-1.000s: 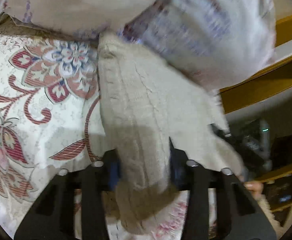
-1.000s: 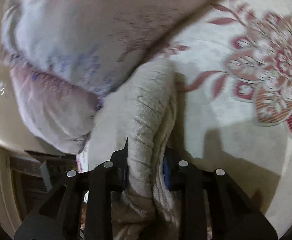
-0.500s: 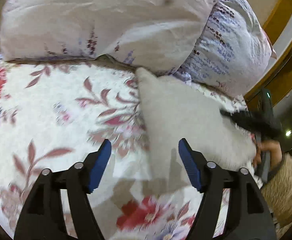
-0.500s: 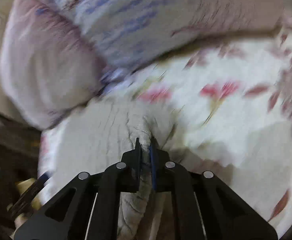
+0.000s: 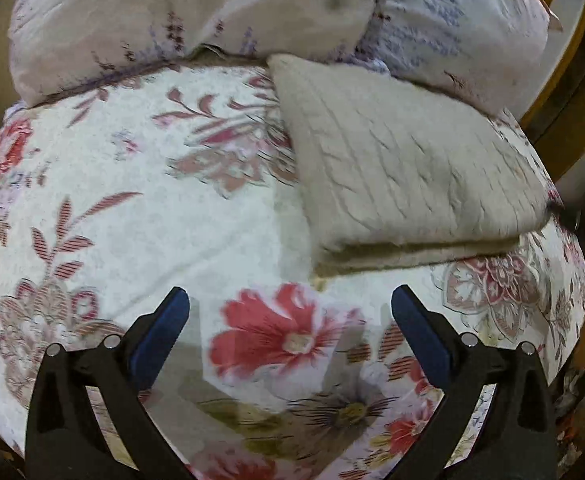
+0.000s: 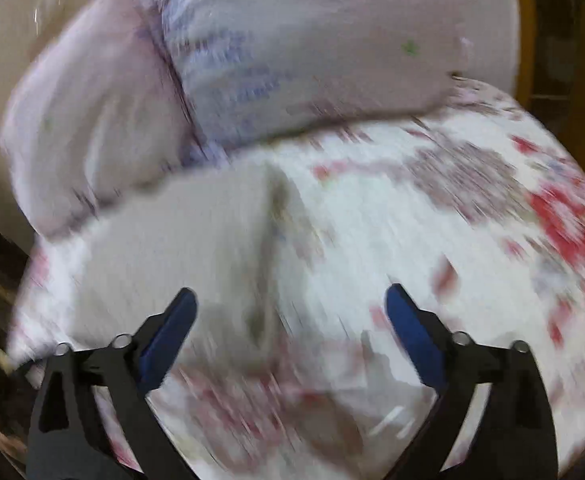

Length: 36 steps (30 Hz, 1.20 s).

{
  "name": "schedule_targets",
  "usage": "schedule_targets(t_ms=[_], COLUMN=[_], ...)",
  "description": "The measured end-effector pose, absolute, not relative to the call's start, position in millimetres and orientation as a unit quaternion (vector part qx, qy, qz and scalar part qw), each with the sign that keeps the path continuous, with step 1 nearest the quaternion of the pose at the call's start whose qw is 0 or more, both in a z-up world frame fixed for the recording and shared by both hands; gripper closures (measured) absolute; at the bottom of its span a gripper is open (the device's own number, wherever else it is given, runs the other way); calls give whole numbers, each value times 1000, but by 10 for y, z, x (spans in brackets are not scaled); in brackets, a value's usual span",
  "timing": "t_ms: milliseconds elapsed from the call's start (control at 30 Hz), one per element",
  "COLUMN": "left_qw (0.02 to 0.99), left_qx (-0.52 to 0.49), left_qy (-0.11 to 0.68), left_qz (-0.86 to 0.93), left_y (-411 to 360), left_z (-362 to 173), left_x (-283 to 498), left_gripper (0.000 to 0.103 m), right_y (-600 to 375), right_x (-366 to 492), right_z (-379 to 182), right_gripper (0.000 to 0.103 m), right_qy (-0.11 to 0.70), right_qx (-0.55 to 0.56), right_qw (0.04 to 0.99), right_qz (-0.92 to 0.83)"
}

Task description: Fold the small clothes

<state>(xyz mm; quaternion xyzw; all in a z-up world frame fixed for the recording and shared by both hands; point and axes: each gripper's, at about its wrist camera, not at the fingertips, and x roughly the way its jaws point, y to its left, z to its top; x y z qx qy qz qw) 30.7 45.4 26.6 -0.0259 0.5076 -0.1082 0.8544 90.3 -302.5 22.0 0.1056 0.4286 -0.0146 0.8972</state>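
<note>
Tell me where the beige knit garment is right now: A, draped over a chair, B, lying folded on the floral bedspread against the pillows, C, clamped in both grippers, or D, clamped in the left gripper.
B: the beige knit garment lies folded flat on the floral bedspread against the pillows, and the left gripper and right gripper are both open and empty.

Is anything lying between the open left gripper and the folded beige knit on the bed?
Nothing visible. Only bare floral bedspread separates the left gripper from the folded beige knit; the pillows sit behind it.
</note>
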Motion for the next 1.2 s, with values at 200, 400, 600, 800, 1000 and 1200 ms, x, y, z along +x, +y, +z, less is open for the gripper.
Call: schedule_targets(t_ms=[200,400,600,800,1000,1200], left_qw=[850,833,811,813,812,812], left_qx=[-17,46,34,30,29,30], left_qy=[520,549,582,580,582,581], left_qz=[-84,-51,-45,-39,-35,-36], left_y=[338,165,203,225,202,216], left_z=[143,96,98,95,86,84], left_x=[302,322,374,364,365,383], left_gripper=[2,2,2,2,2,2], right_y=[-2528,-2513,-2527,-2526,-2524,-2518], right_x=[894,845,808,809,806,797], right_z=[-152,-223,-232,-212,-219,-218], right_gripper=[1,1,1,1,1,1], right_qy=[485,491,494,502,503,501], right_qx=[49,46,51,55,58,57], right_qw=[873,869,867,862,861,862], right_qz=[2,-28,-37,-44,-49,-49])
